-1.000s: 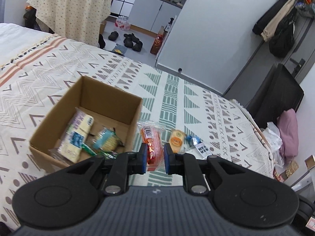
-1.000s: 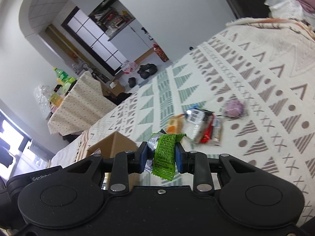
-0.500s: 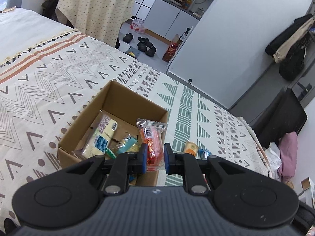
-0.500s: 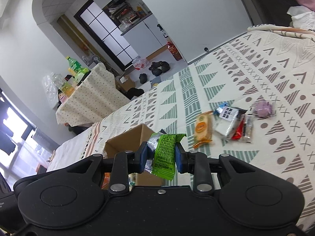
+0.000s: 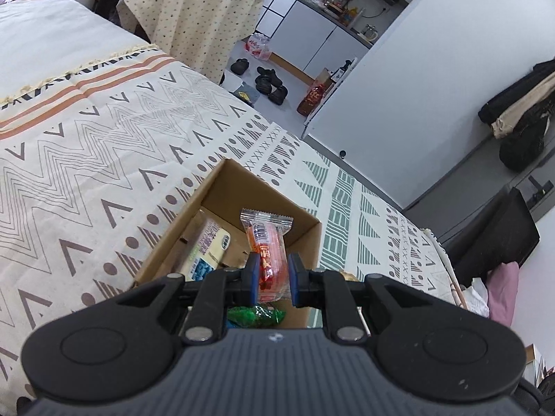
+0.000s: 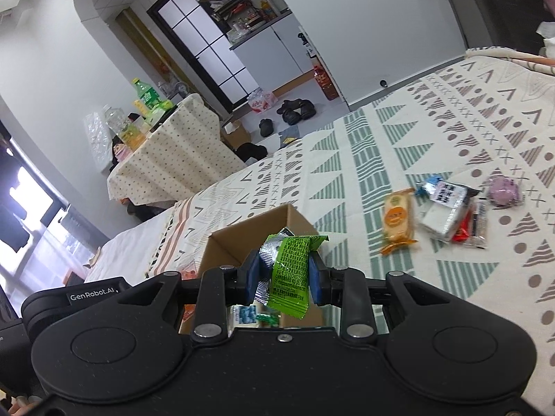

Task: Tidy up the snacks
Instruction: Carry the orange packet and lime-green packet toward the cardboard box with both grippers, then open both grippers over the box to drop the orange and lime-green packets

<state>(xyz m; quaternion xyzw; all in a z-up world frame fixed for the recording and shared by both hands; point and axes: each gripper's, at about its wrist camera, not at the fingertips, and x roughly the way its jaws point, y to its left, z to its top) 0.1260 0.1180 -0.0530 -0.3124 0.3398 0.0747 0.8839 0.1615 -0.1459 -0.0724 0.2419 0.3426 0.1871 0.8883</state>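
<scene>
Above cardboard box (image 5: 263,204), both laden tongs

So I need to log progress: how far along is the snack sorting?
Partway. Several snacks, including a yellow packet, already lie in the cardboard box. The left gripper holds an orange snack, the right gripper a green packet. An orange pack and others remain on the bedspread.

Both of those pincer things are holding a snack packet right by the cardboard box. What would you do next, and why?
Probably open the left tool and let its orange packet fall: it already hangs over the open cardboard box, above the snacks lying inside. The right tool, clamping a green packet, looks just short of the box, so it should follow.
</scene>
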